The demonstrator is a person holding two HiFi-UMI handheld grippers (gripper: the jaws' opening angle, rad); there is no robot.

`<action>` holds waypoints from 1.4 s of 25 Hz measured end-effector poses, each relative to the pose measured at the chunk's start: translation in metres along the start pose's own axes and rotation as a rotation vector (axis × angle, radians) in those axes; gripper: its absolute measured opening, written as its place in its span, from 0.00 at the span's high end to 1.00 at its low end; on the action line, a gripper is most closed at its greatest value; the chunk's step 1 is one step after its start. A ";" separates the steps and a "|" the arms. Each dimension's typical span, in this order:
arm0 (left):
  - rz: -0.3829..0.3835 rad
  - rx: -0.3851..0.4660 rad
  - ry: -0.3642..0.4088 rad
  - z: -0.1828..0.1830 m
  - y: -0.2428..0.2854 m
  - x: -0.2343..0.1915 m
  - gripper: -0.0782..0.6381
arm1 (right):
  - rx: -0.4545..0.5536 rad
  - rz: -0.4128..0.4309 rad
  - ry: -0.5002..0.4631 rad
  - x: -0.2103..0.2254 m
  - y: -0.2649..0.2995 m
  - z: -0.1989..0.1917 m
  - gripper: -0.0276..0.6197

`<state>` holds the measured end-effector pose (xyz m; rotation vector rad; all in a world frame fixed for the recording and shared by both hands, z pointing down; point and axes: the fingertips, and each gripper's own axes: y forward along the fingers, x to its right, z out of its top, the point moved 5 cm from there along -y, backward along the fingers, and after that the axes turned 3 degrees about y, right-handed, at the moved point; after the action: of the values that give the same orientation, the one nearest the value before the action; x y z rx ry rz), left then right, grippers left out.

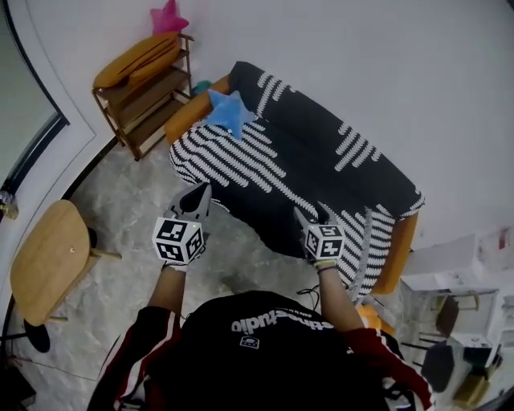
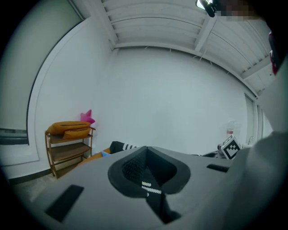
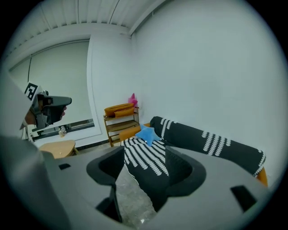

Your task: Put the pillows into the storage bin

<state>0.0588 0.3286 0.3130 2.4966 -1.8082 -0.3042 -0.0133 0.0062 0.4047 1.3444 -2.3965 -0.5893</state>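
A blue star pillow lies on the left end of the sofa, which is draped in a black cover with white stripes. A pink star pillow stands on top of the wooden shelf, above two flat orange cushions. My left gripper hovers over the floor in front of the sofa, its jaws a narrow slit apart with nothing between them. My right gripper hangs at the sofa's front edge, open and empty. The right gripper view shows the blue pillow ahead.
A round wooden table stands at the left on the marbled floor. White boxes and clutter sit beyond the sofa's right end. The shelf stands in the corner against the white wall, close to the sofa's left arm.
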 end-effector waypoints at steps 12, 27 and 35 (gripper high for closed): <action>0.149 0.029 -0.054 -0.005 -0.026 -0.070 0.89 | -0.040 0.126 -0.069 -0.044 0.095 0.036 0.52; 0.292 0.013 -0.056 0.010 0.093 -0.175 0.89 | -0.079 0.322 -0.122 -0.056 0.332 0.121 0.51; 0.295 -0.035 -0.056 0.028 0.215 -0.228 0.89 | -0.153 0.343 -0.109 -0.019 0.457 0.150 0.51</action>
<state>-0.2161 0.4782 0.3485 2.1762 -2.1357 -0.3891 -0.4065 0.2654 0.5038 0.8328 -2.5294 -0.7438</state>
